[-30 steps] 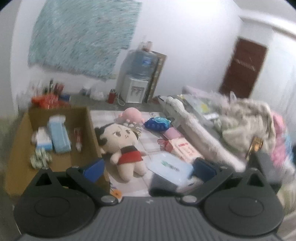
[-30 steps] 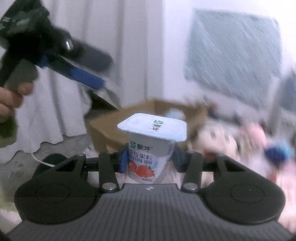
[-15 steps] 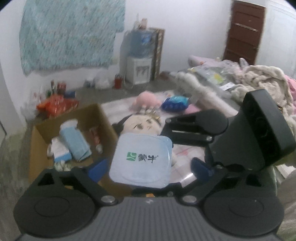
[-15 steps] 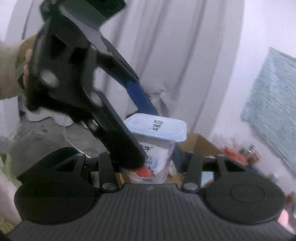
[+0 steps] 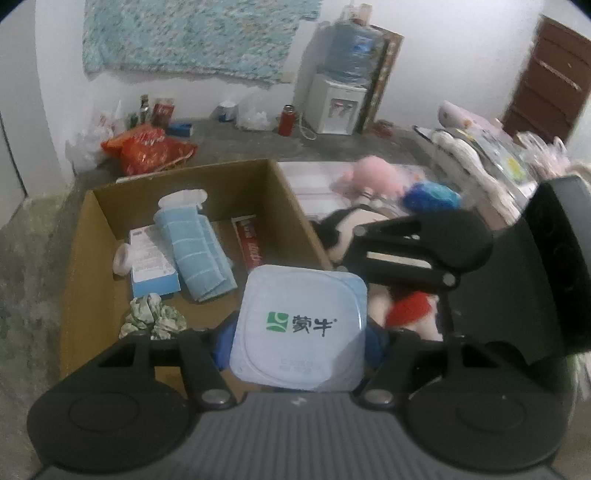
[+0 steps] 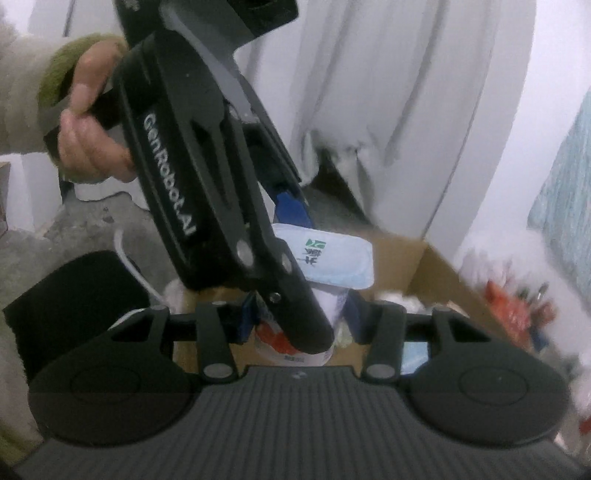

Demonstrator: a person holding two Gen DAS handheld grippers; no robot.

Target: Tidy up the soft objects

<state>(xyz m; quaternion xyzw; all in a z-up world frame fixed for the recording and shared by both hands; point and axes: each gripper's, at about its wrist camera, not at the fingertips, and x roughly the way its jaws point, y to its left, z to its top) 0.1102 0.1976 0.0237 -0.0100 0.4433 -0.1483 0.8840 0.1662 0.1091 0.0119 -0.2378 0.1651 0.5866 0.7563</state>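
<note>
Low in the centre of the left view, the cup (image 5: 299, 325) sits lid-up between the jaws of the left gripper (image 5: 299, 343), which have just been closing. The lid hides whether its pads press. In the right view the right gripper (image 6: 299, 317) clamps the cup's body, jaws just eased slightly, likely a handover. Beyond, at left, the box (image 5: 92, 258) lies open, probably the destination.

White plastered wall (image 5: 66, 74) bearing a hanging teal textile (image 5: 192, 33); grey concrete floor (image 5: 29, 258); white water dispenser (image 5: 336, 103) with blue bottle against the wall; dark brown door (image 5: 550, 81) at right; pale curtain (image 6: 388, 92) in the right wrist view.
</note>
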